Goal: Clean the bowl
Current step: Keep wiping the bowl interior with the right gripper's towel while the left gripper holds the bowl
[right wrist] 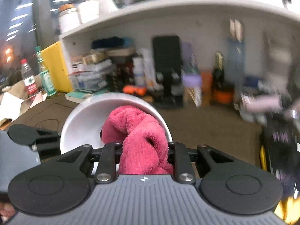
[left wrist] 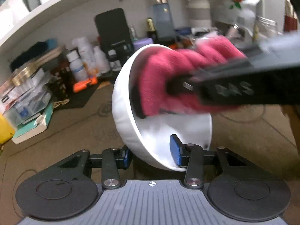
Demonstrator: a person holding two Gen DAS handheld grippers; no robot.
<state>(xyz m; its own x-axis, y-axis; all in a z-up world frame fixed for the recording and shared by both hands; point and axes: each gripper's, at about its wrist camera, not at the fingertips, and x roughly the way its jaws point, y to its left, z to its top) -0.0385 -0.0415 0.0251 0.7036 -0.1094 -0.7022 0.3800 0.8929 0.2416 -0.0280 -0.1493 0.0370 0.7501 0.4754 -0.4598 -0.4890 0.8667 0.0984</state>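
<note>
A white bowl (left wrist: pixel 127 112) is tilted on its side above the brown table, its mouth facing right in the left wrist view. My left gripper (left wrist: pixel 151 153) is shut on the bowl's lower rim, with one blue pad (left wrist: pixel 176 150) inside and the other outside the wall. A pink fluffy cloth (left wrist: pixel 168 65) is pressed into the bowl, and my right gripper (left wrist: pixel 159 95) reaches in from the right, shut on it. In the right wrist view the cloth (right wrist: pixel 142 135) bulges between my right gripper's (right wrist: pixel 144 150) fingers and hides their tips, with the bowl (right wrist: pixel 84 116) just ahead.
A white shelf unit behind holds a black phone on a stand (left wrist: pixel 112 28), several bottles (left wrist: pixel 84 60) and stacked boxes (left wrist: pixel 24 93). Brown table surface (left wrist: pixel 65 131) lies below the bowl. A water bottle (right wrist: pixel 28 78) and a green bottle (right wrist: pixel 45 75) stand far left.
</note>
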